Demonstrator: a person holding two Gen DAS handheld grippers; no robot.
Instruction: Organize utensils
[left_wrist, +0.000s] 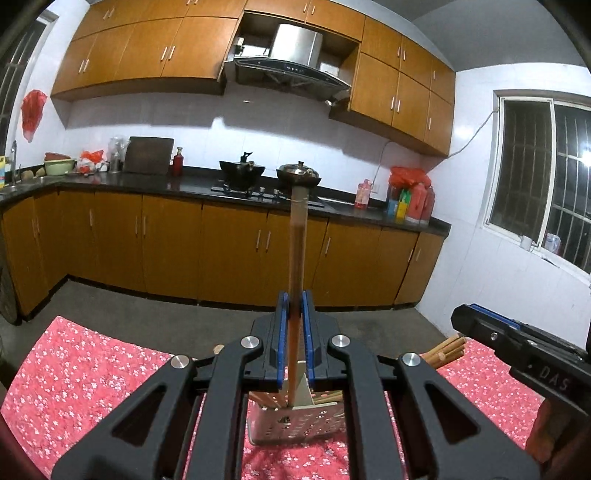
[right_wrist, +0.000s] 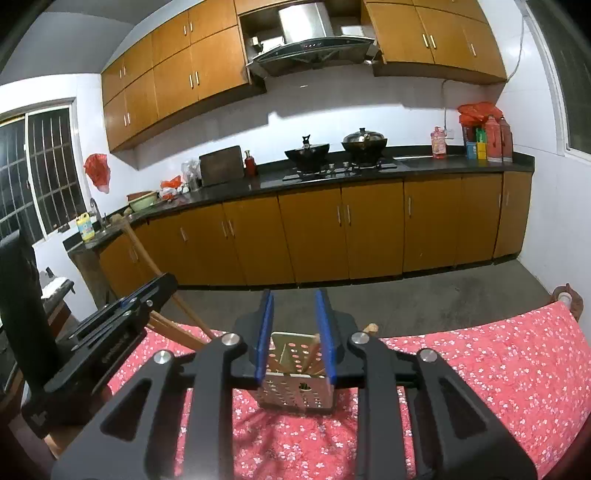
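Note:
A perforated metal utensil holder (left_wrist: 295, 424) (right_wrist: 295, 391) stands on the red floral tablecloth (left_wrist: 92, 369) (right_wrist: 480, 369). Several wooden chopsticks (right_wrist: 313, 350) lean inside it. My left gripper (left_wrist: 294, 314) is shut on a long wooden utensil handle (left_wrist: 297, 251). The handle rises past the blue pads and its lower end sits in the holder. In the right wrist view the left gripper (right_wrist: 166, 284) holds that handle (right_wrist: 136, 243) at a slant. My right gripper (right_wrist: 295, 332) is open just above the holder, with nothing between its pads. Its tip (left_wrist: 469, 314) shows at the right of the left wrist view.
More wooden sticks (left_wrist: 445, 349) lie on the cloth right of the holder. A brown object (right_wrist: 565, 295) sits at the table's far right corner. Beyond a strip of grey floor runs a dark kitchen counter (left_wrist: 184, 184) with two woks and bottles.

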